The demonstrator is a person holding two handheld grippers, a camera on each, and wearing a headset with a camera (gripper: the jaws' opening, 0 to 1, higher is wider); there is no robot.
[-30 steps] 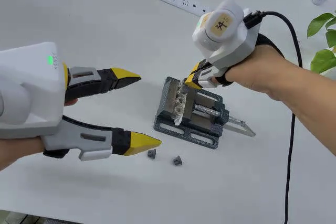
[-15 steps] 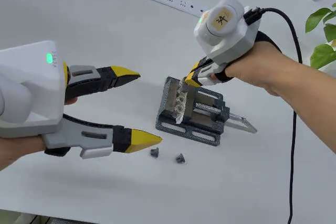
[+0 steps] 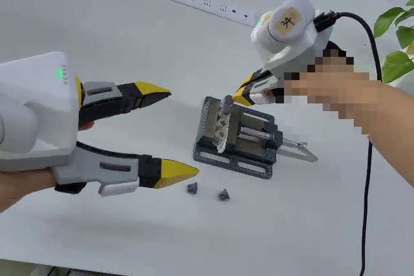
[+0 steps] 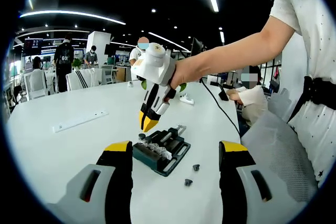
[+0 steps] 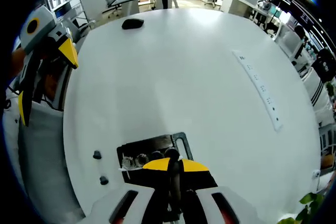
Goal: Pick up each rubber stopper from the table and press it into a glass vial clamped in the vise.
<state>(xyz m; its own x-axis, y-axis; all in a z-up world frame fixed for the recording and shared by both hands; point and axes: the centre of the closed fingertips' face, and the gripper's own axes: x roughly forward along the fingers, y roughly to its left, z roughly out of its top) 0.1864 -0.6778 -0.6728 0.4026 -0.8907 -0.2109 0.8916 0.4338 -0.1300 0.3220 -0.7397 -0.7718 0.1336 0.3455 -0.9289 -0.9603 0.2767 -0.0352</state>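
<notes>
Head view, left hand-held gripper (image 3: 183,132) spread wide (empty), right hand-held gripper (image 3: 241,99) clenched above vise (image 3: 257,143).

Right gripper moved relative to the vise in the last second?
Yes. In the head view the right gripper has pulled back up and right from the vise, which stays put, uncovering the stopper at its top end.

Bare worktop (image 3: 129,37) lay open ahead of the left gripper (image 3: 183,132) up to the vise (image 3: 238,150). Two loose stoppers (image 3: 192,189) sat just beyond its lower jaw, and the right gripper (image 3: 243,99) crowded the vise's far end.
</notes>
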